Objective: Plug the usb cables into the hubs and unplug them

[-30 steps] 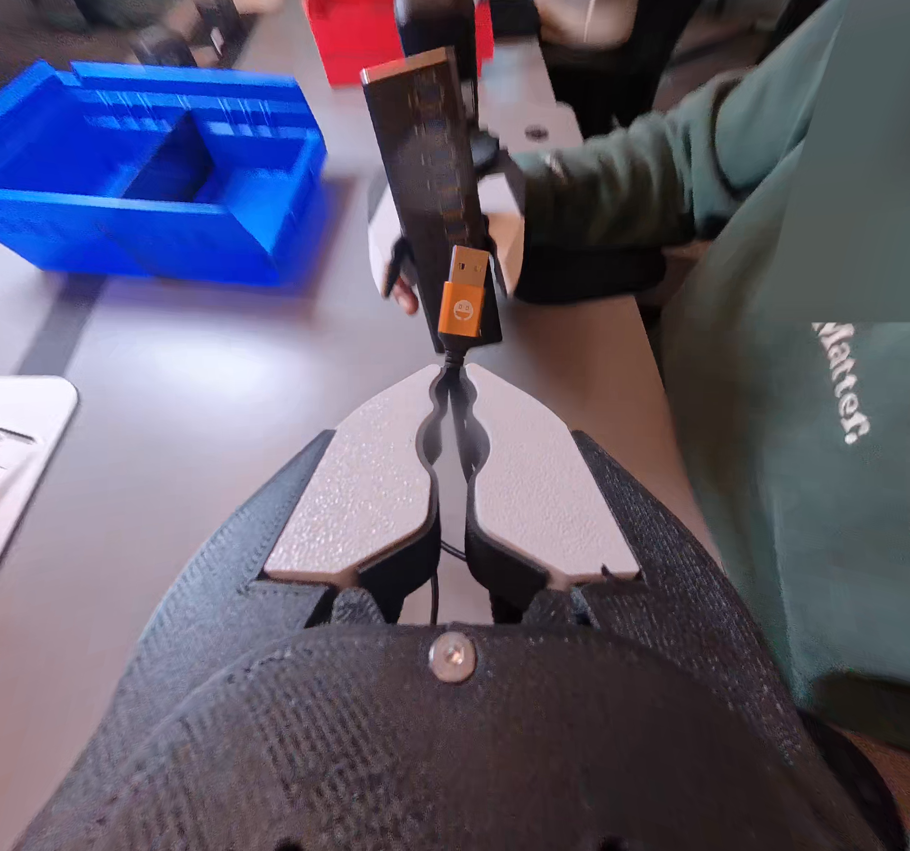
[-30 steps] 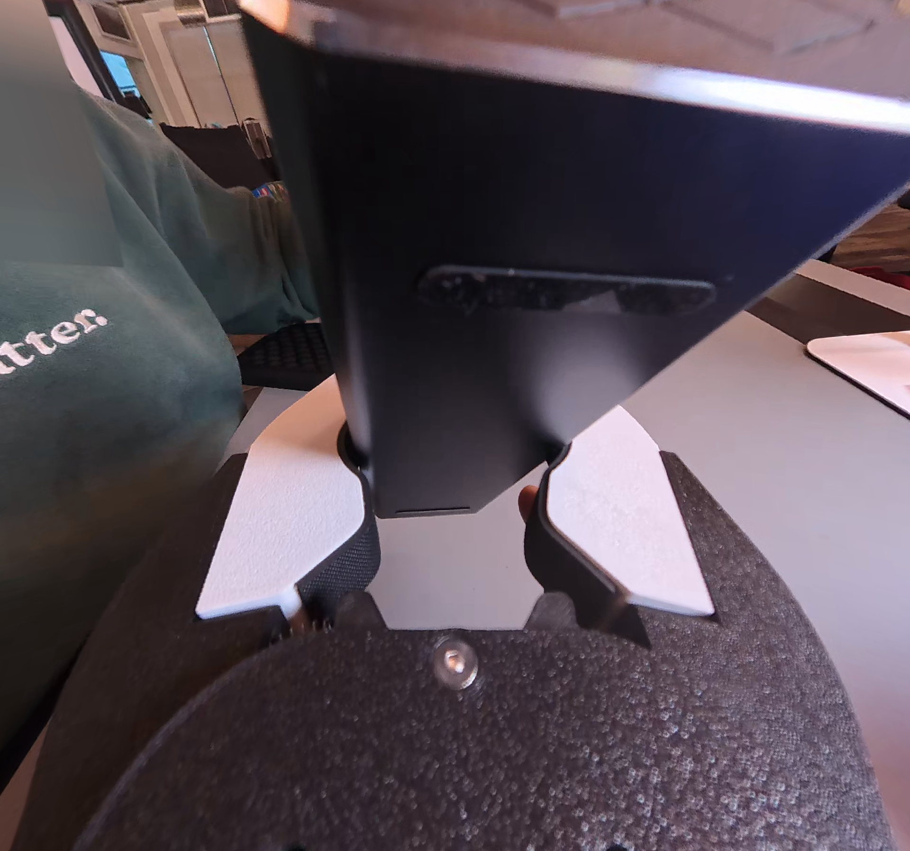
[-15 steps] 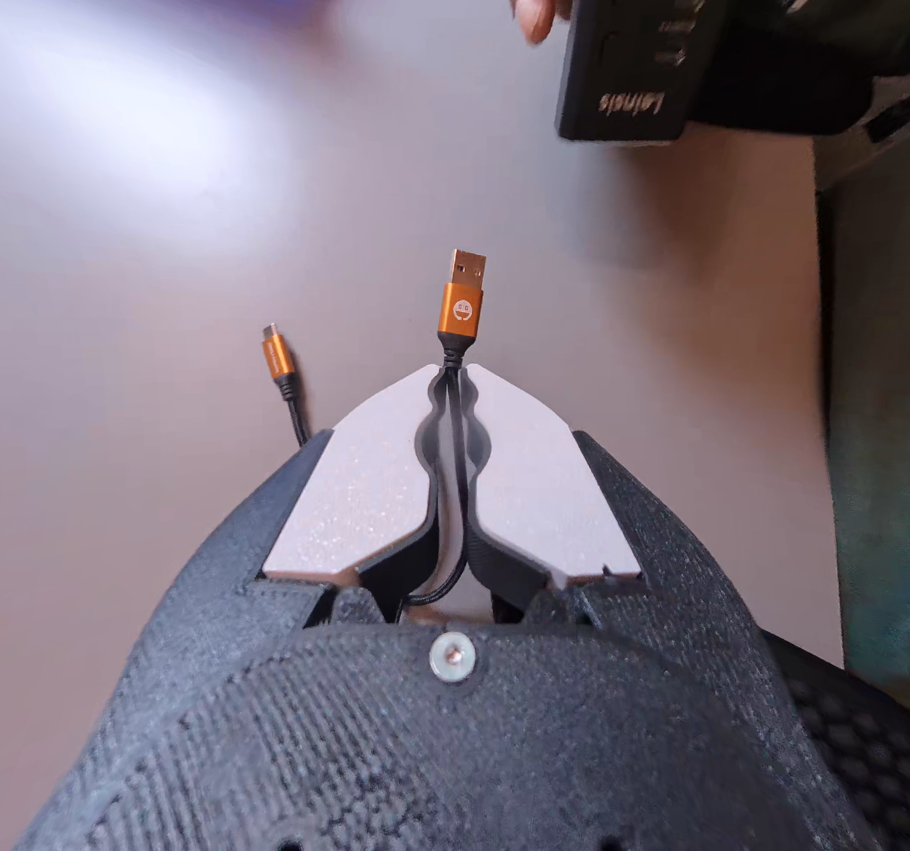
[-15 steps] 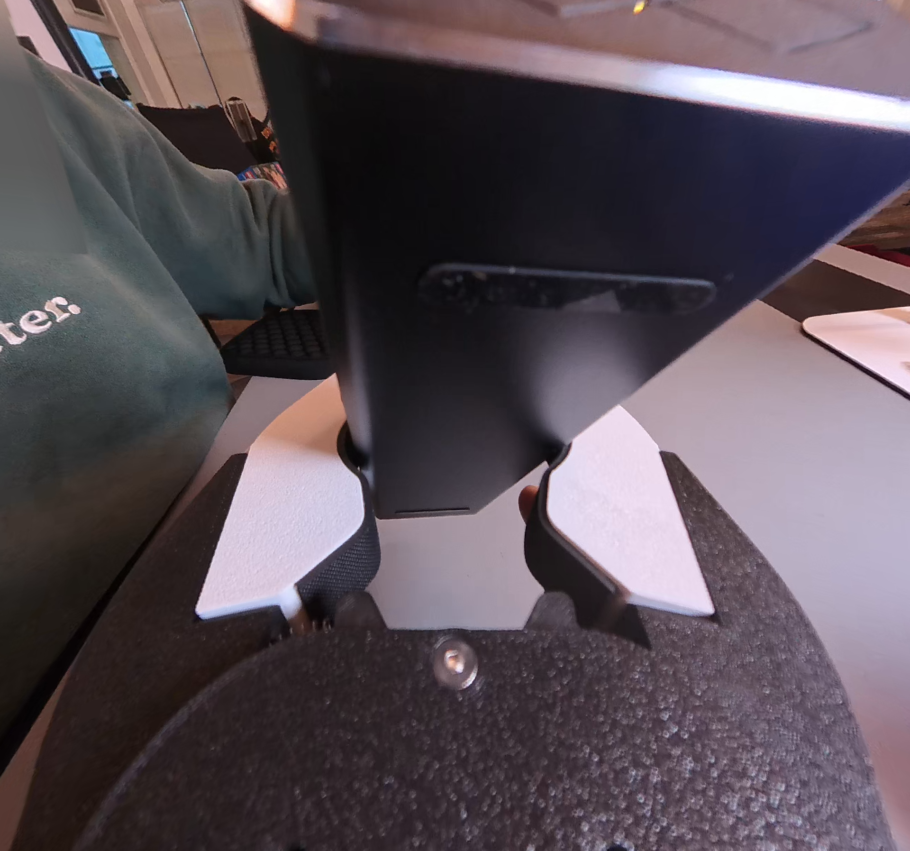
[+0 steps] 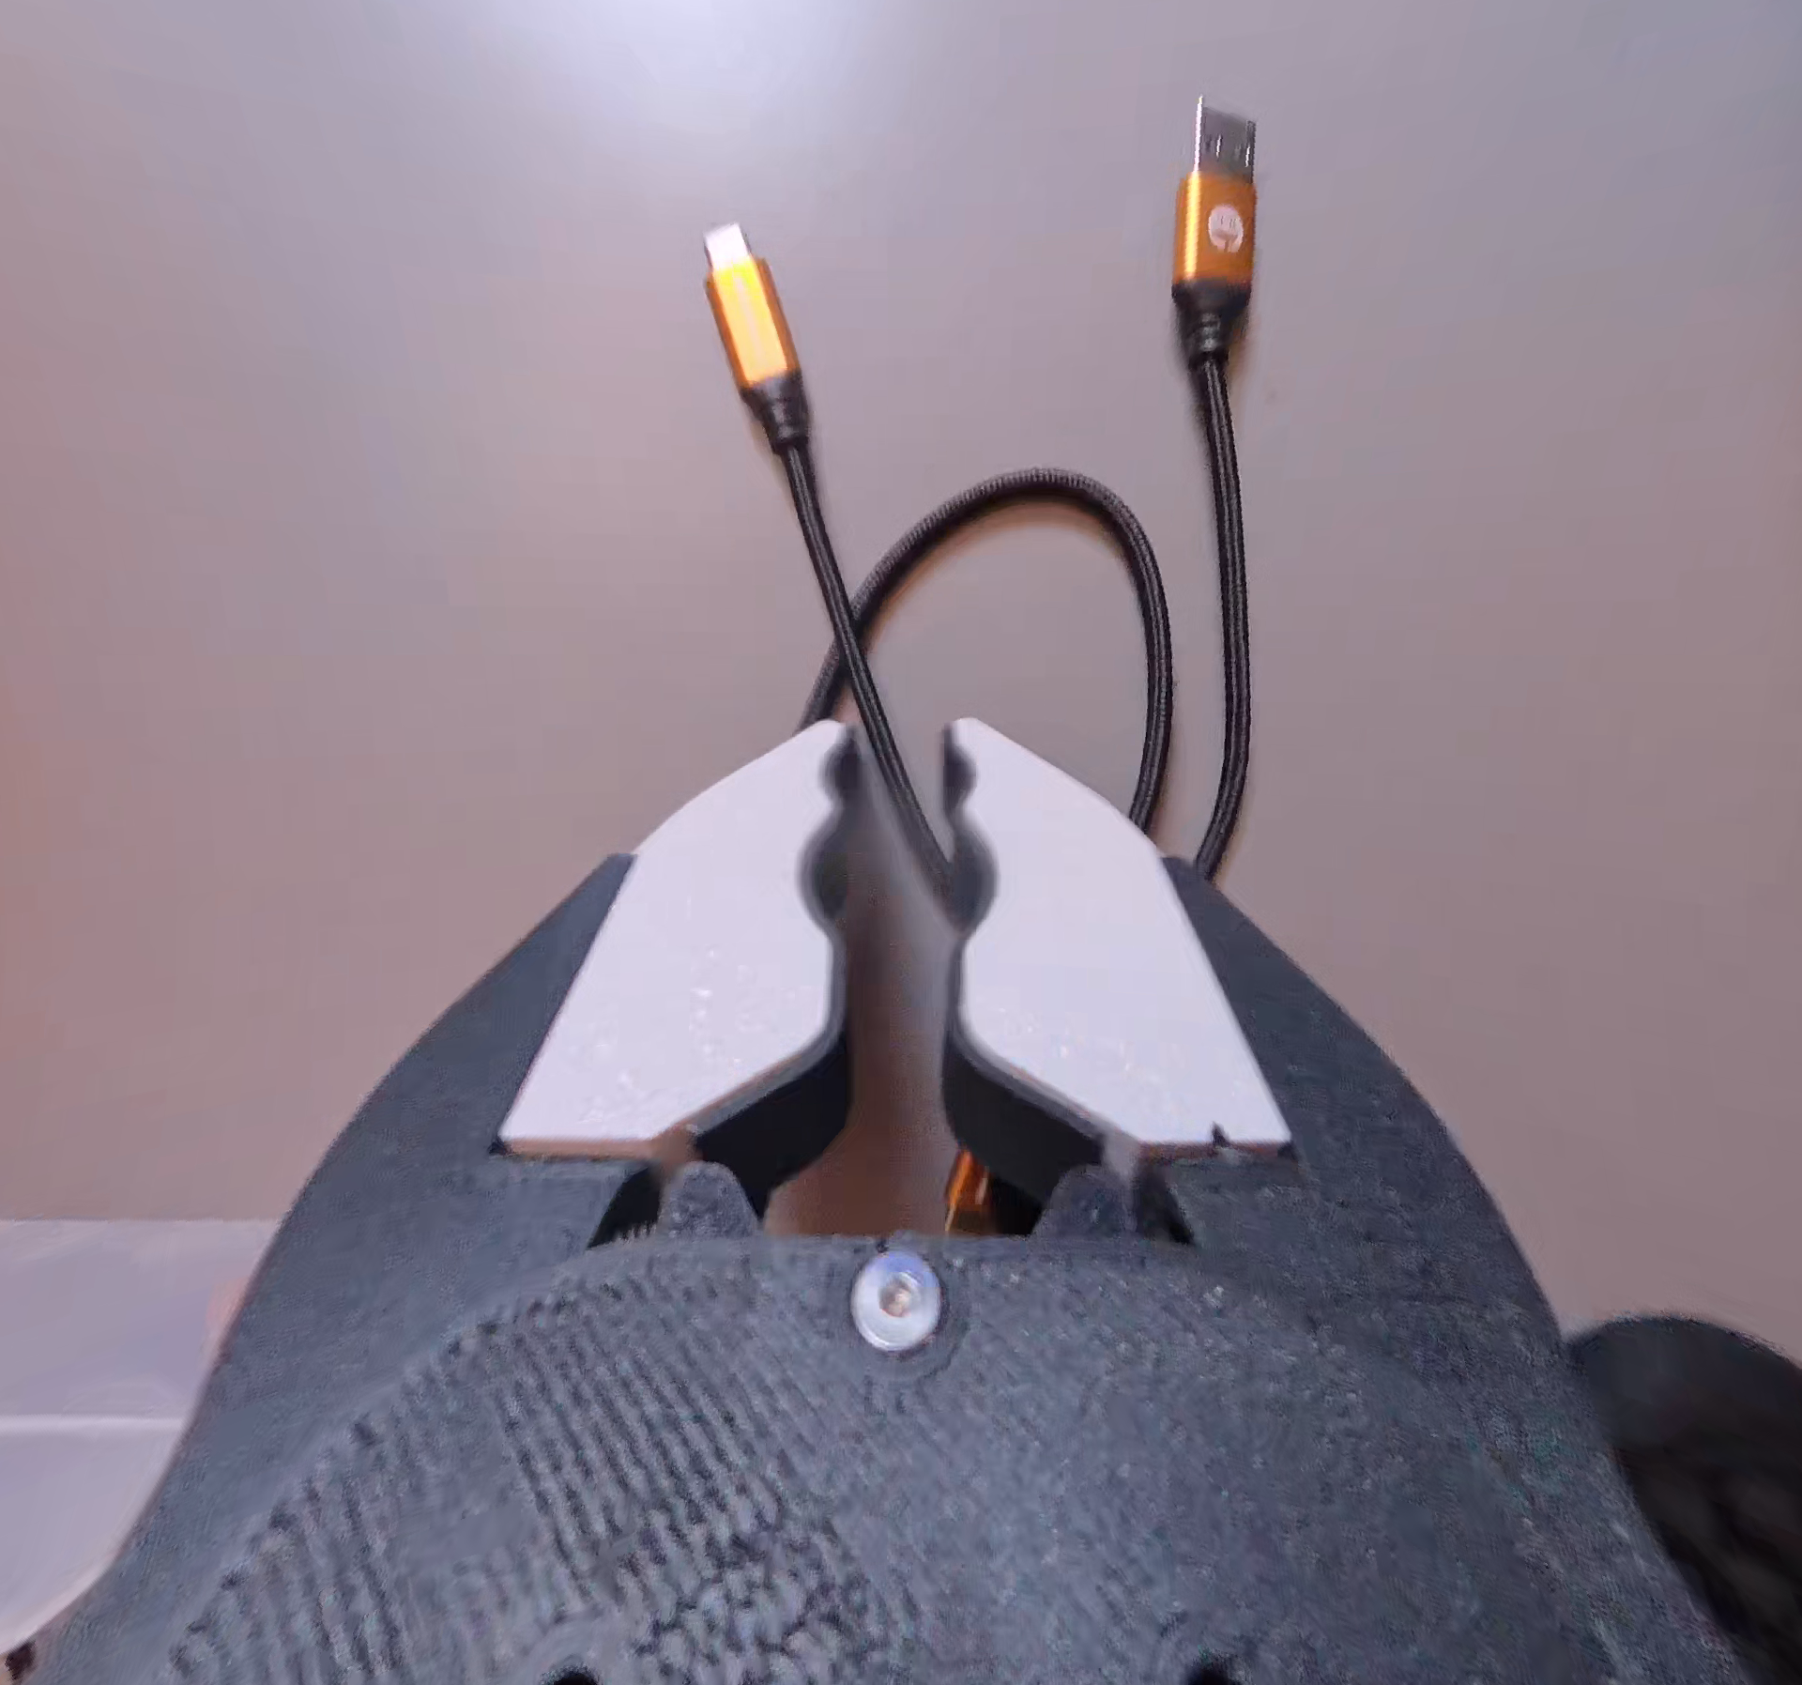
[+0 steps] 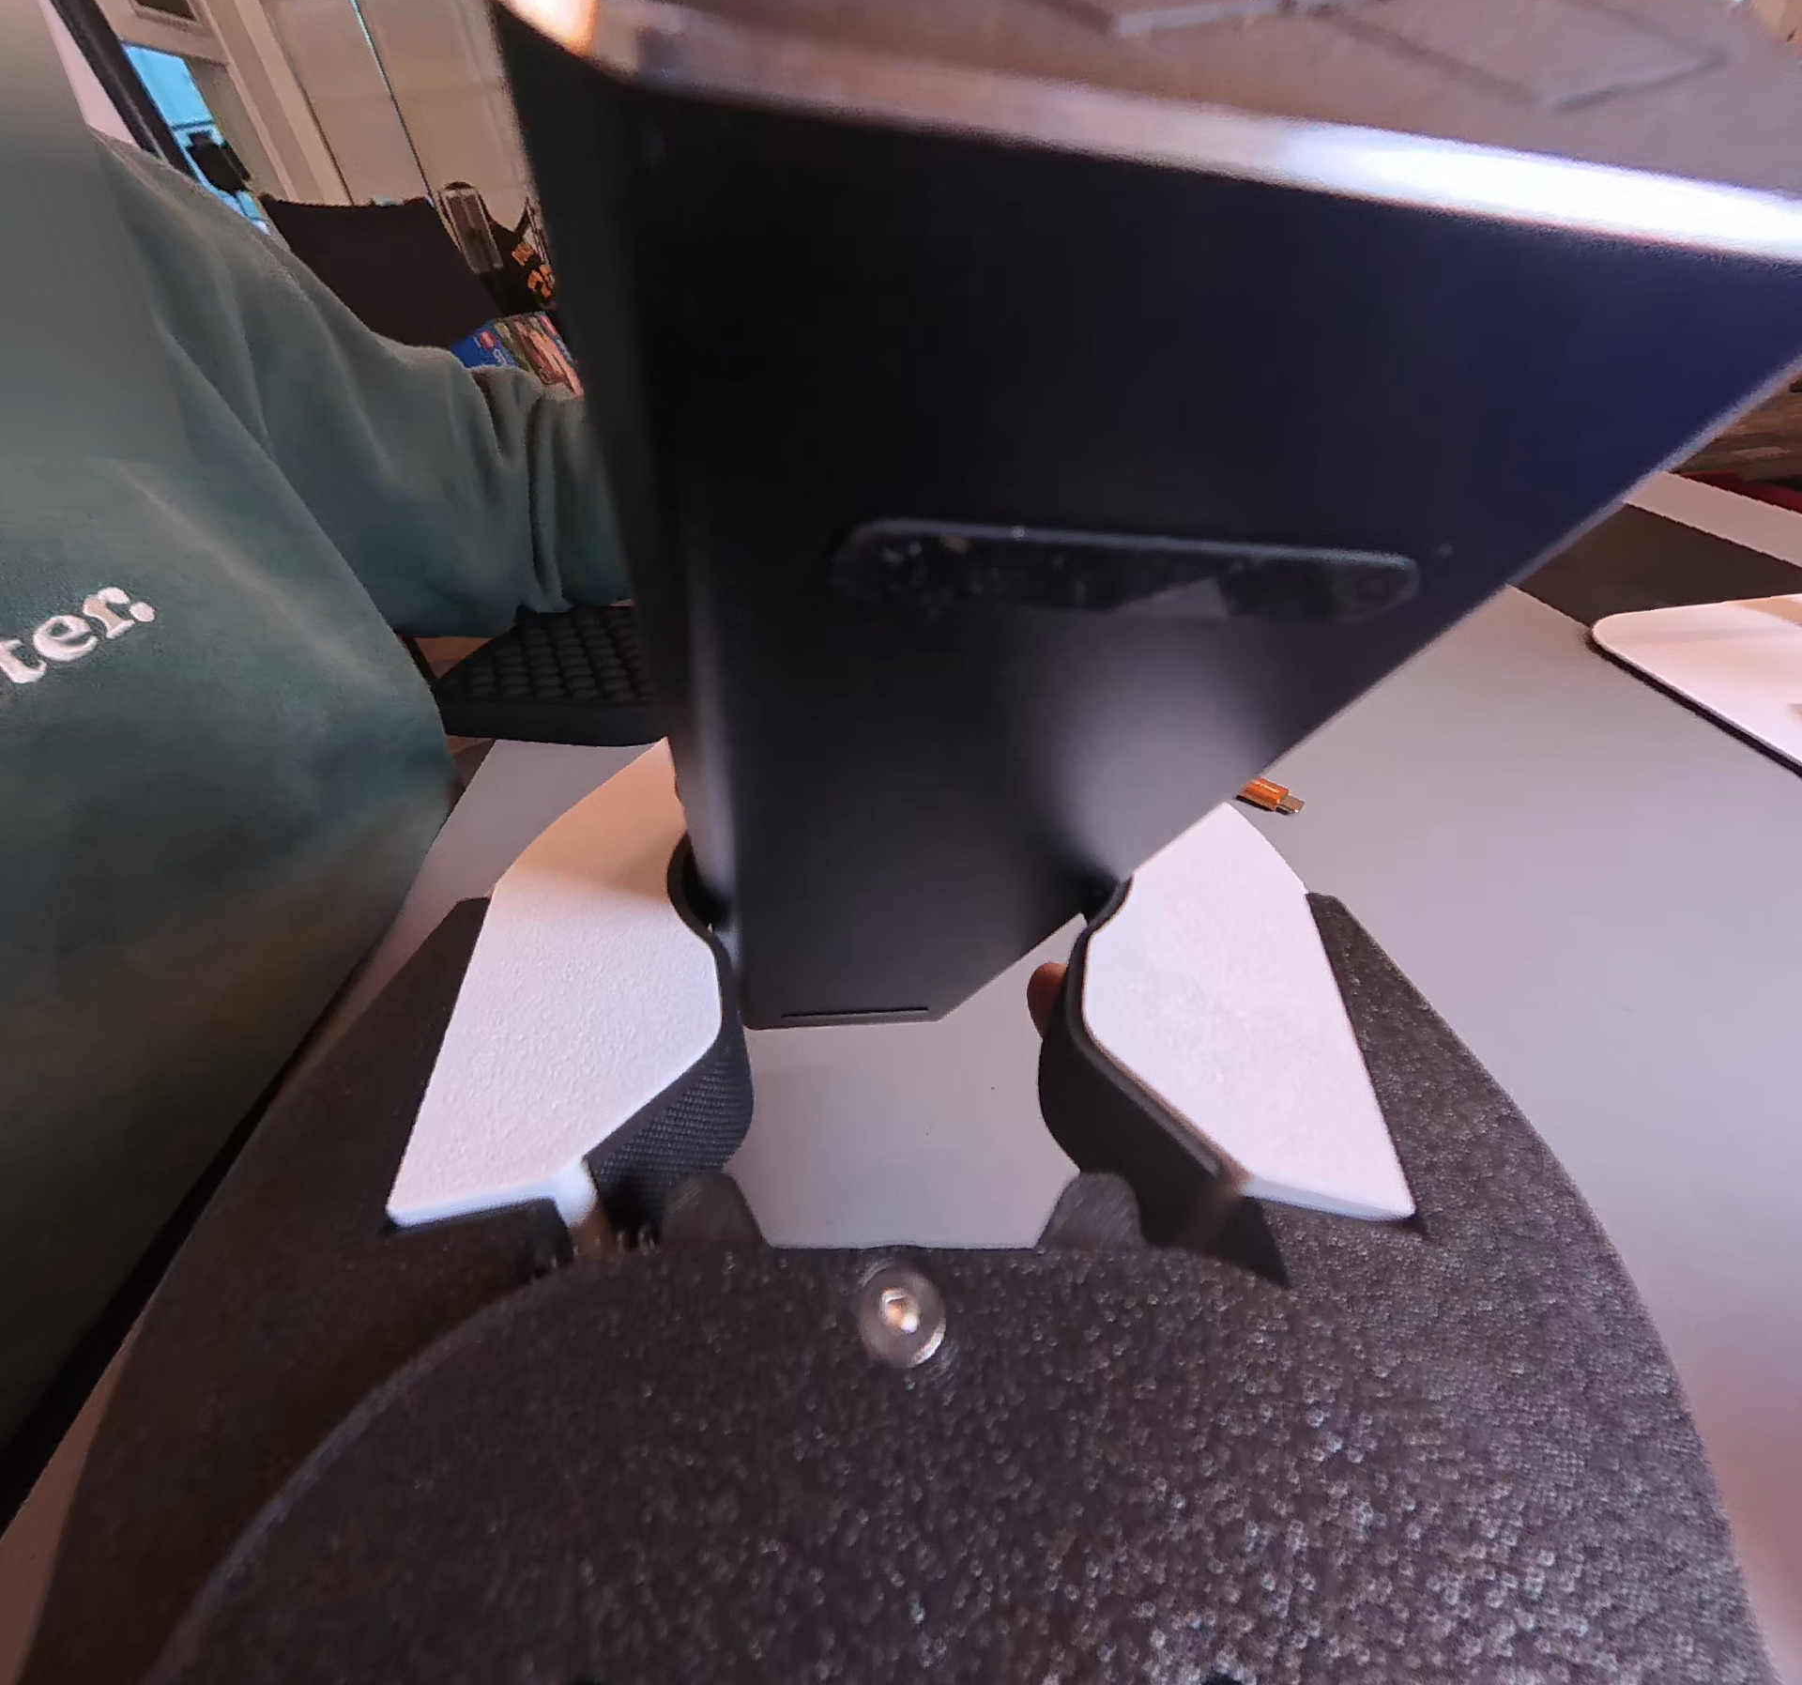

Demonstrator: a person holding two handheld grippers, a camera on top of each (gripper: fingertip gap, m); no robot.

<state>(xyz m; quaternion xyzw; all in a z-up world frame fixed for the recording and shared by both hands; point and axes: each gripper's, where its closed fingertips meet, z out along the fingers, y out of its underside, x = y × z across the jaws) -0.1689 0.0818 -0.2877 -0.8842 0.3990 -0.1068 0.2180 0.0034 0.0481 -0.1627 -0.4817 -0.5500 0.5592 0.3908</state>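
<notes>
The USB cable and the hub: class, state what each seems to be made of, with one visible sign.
USB cable: black braided sleeve, probably woven nylon, going by the ribbed weave; its plug shells look like orange anodised metal with a satin sheen. Hub: dark matte casing with a bright edge, possibly aluminium, though plastic cannot be ruled out.
</notes>
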